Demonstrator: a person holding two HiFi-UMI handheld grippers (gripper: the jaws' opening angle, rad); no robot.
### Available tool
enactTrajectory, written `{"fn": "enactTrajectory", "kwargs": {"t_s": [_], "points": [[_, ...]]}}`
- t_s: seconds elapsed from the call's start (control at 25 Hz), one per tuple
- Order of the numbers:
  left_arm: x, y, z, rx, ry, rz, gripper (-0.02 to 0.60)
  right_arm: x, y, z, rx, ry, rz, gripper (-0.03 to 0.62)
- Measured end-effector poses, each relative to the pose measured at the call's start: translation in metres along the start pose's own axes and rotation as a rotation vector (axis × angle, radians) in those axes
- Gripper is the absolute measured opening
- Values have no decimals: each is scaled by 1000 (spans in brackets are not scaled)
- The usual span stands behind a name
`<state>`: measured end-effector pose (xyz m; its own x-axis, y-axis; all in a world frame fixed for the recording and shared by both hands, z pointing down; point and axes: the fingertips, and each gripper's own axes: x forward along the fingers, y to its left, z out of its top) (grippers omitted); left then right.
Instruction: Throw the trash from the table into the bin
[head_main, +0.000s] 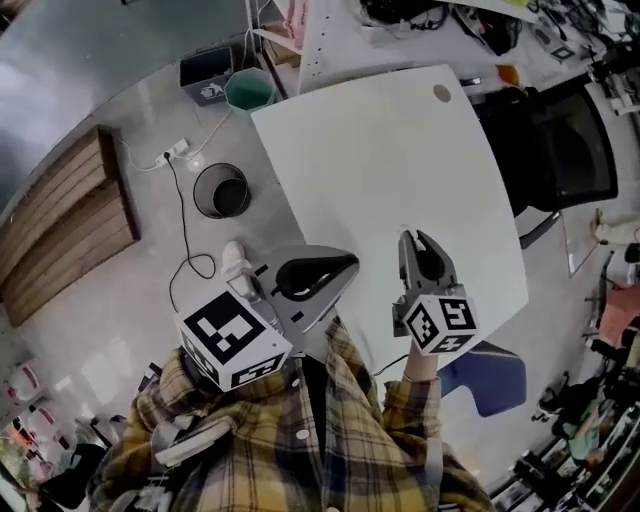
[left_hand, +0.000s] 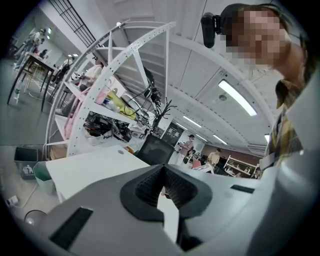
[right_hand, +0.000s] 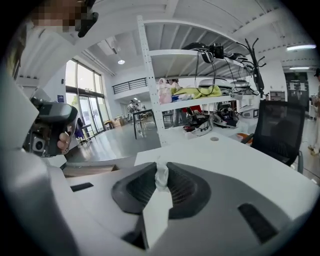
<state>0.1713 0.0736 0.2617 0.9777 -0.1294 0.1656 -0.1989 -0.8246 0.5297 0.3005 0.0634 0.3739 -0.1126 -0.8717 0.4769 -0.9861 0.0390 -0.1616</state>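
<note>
Grippers: two. Right gripper (right_hand: 161, 169) is clenched on one scrap of white crumpled paper (right_hand: 161, 176). The scrap is pinched between the pads, its top poking just past the tips. Left gripper (left_hand: 163, 168) is clenched too, pads meeting at the tip, nothing between them.

Trash: one piece, that scrap, in the right jaws, over the table close to its near edge.

Bins: three, all on the floor, off the table's left side. One round black bin (head_main: 222, 190) is nearest, up and left of the left jaws in the head view, well apart from both grippers. One green bin (head_main: 249, 90) and one dark box bin (head_main: 205, 76) stand farther off, side by side, near the table's far corner.

Surface: one white table (head_main: 400, 150), smooth, ahead of and below both pairs of jaws. One round cable cap (head_main: 442, 93) sits near its far edge.

Room: grey polished floor (head_main: 120, 300); one wooden platform (head_main: 60, 225) far left of the left jaws; one white power strip (head_main: 172, 152) with a black cable; one black office chair (head_main: 565, 150) past the table, right of the right jaws; one white shelf rack (right_hand: 150, 75) loaded with gear beyond the table; person in a plaid shirt (head_main: 330, 430)
</note>
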Motion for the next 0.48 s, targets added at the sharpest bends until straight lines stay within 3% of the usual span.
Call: {"fn": "enactTrajectory", "kwargs": {"t_s": [0.48], "points": [[-177, 124, 24, -66, -95, 182, 8, 124, 187, 20, -90, 44, 167, 41]]}}
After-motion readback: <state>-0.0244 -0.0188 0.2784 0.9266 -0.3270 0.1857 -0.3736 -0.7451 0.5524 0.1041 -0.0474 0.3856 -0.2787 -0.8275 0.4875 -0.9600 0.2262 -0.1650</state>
